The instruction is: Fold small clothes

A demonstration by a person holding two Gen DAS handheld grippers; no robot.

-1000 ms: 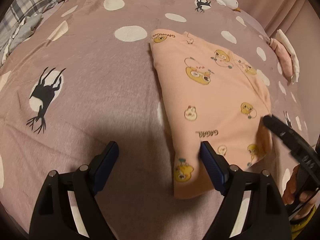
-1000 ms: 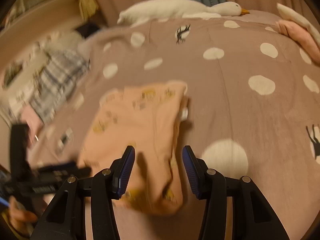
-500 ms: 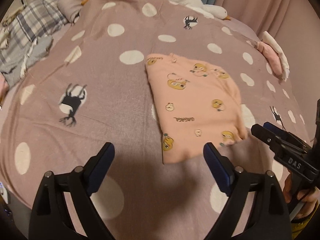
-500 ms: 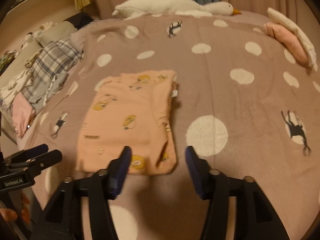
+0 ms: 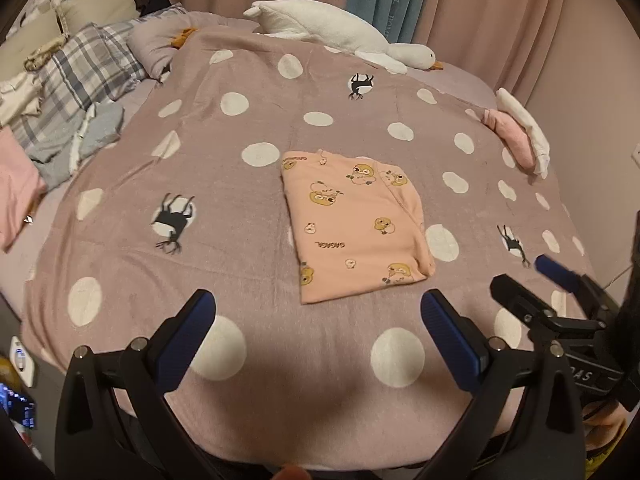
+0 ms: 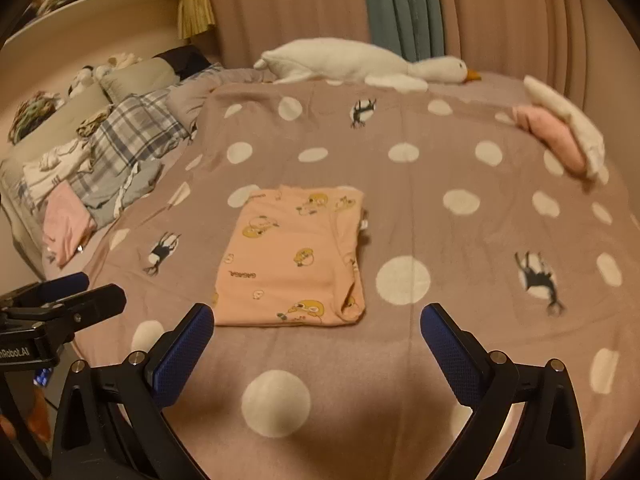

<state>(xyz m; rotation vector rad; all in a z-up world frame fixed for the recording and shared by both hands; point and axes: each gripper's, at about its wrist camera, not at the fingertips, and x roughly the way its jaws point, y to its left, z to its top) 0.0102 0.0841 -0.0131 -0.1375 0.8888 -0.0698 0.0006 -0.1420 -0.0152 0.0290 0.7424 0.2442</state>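
Left gripper jaws opening, wide apart, nothing between them, hanging over the blanket just short of the garment. Bottom-left of the right wrist view it shows only as 2 black tips, rest cut off.

Folded garment: peach knit, yellow cartoon prints, "GAGAGA" lettering partly readable, squared-off rectangle lying flat mid-bed, clear of both grippers. Right edge is thicker with stacked layers; what's inside the fold is hidden.

Blanket is fleecy mauve with white dots and black deer silhouettes. Left bed edge: plaid cloth and a heap of other clothes, jumbled, can't separate items. Far edge: white plush goose, long neck, orange beak. Behind it ribbed pink and teal curtains.

Right gripper jaws also opening, wide, empty, blue textured pads, over the blanket near the garment's near edge. Far right: folded pink-and-white stack, blurred.
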